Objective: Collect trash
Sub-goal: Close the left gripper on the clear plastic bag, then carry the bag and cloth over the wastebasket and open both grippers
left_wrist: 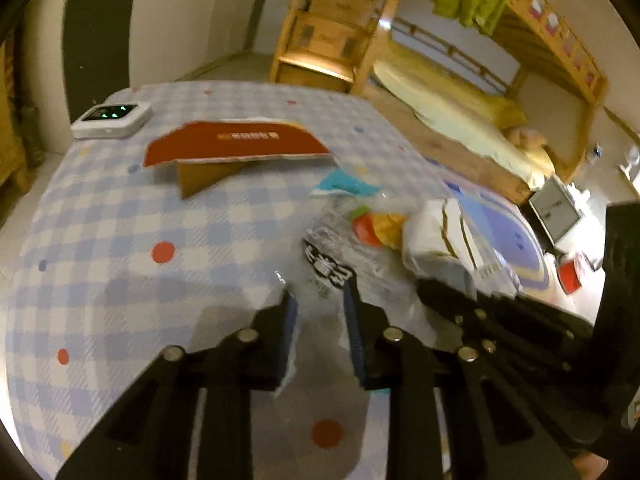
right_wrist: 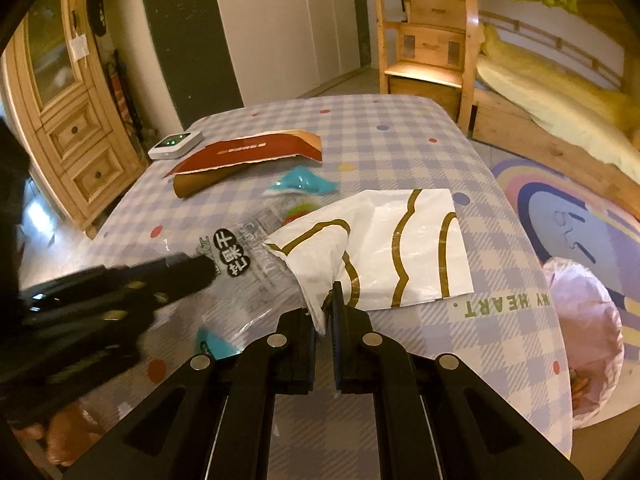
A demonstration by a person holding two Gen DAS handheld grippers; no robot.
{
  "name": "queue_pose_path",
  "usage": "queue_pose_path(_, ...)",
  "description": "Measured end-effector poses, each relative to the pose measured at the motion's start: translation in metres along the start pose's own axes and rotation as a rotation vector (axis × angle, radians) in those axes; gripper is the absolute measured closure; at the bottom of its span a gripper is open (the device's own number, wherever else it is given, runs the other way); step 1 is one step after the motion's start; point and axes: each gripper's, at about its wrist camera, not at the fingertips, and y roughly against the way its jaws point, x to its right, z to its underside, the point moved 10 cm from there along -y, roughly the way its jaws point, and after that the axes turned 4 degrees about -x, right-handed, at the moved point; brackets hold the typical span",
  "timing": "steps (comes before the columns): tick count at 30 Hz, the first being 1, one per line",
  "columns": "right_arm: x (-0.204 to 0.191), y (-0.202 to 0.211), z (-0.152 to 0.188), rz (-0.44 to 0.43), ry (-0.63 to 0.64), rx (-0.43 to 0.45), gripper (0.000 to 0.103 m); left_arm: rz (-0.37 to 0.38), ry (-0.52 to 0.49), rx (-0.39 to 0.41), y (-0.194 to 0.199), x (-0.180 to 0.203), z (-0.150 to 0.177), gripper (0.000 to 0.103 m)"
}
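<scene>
A clear plastic snack bag [left_wrist: 340, 256] with black lettering lies on the checked tablecloth; it also shows in the right wrist view [right_wrist: 248, 264]. My left gripper [left_wrist: 318, 292] has its jaws a little apart around the bag's near edge. My right gripper [right_wrist: 325, 304] is shut on a corner of a white plastic bag with gold lines [right_wrist: 384, 248], which also shows in the left wrist view [left_wrist: 444, 236]. A torn red cardboard piece [left_wrist: 236, 146] and a blue wrapper [left_wrist: 344, 186] lie farther back.
A white device with green lights [left_wrist: 112, 118] sits at the table's far left corner. A pink-lined trash bag [right_wrist: 588, 320] stands on the floor by the table's right edge. A wooden cabinet [right_wrist: 64, 112], a bunk bed [left_wrist: 460, 120] and a rug [right_wrist: 568, 216] surround the table.
</scene>
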Motion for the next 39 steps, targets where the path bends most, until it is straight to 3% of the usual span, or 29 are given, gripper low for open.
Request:
queue_pose_path(8, -0.001, 0.0, 0.0, 0.013, 0.014, 0.003, 0.096, -0.025, 0.045, -0.002, -0.007, -0.01, -0.009, 0.103)
queue_pose_path(12, 0.004, 0.005, -0.003, 0.033, 0.003, 0.026, 0.097, -0.062, 0.01, 0.132, 0.022, -0.007, -0.021, 0.103)
queue_pose_path(16, 0.027, 0.045, -0.023, 0.077, -0.051, 0.178, 0.098, -0.094, -0.018, 0.285, 0.062, 0.001, -0.03, 0.103)
queue_pose_path(20, 0.056, 0.082, -0.03, 0.103, -0.104, 0.239, 0.098, -0.079, -0.087, 0.381, 0.082, 0.037, -0.037, 0.103)
queue_pose_path(22, 0.077, 0.103, -0.033, 0.122, -0.133, 0.268, 0.098, -0.03, -0.14, 0.403, 0.085, 0.065, -0.04, 0.103)
queue_pose_path(29, 0.16, 0.148, -0.014, 0.21, -0.255, 0.316, 0.098, 0.134, -0.259, 0.331, 0.046, 0.168, -0.043, 0.103)
queue_pose_path(39, 0.25, 0.144, 0.039, 0.27, -0.422, 0.246, 0.098, 0.273, -0.348, 0.139, -0.054, 0.27, -0.039, 0.103)
